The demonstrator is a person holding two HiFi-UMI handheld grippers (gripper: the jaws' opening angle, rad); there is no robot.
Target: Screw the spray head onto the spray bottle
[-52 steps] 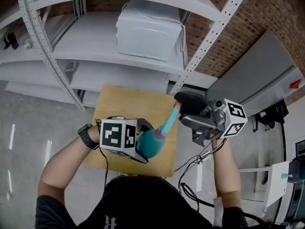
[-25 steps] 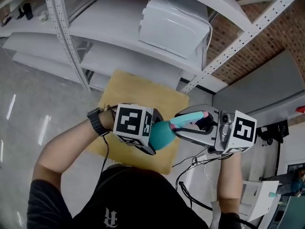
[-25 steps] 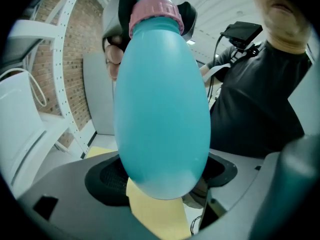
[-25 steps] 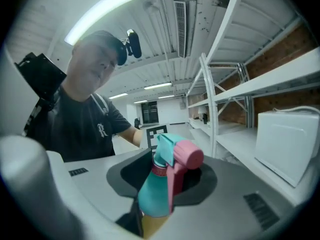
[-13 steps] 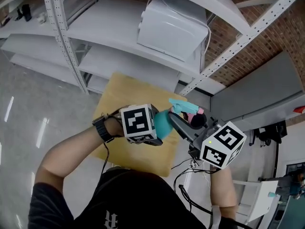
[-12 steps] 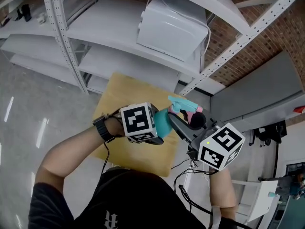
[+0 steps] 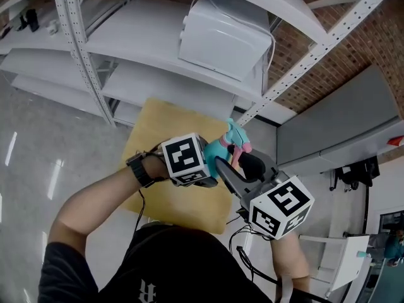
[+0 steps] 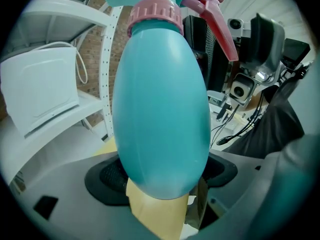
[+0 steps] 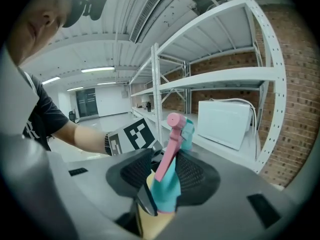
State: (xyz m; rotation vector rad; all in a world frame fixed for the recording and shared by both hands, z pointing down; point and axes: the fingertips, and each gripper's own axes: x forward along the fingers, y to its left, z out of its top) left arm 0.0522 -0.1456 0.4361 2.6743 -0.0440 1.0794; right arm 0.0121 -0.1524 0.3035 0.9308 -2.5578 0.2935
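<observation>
A teal egg-shaped spray bottle is held off the table, with my left gripper shut on its lower body. A pink collar sits on its neck, and the teal spray head with its pink trigger is on top. In the right gripper view the spray head and trigger stand between the dark pads, and my right gripper is shut on the head. In the head view the right gripper reaches up from the lower right and the left gripper comes from the left.
Below the grippers lies a small wooden table top. Behind it stand white metal shelves with a white box-like appliance and a perforated upright. Cables hang near the person's body.
The bottle has swung from pointing right to pointing away, toward the shelves. My right gripper turned with the spray head, its marker cube dropping down and left; the left gripper rolled slightly.
</observation>
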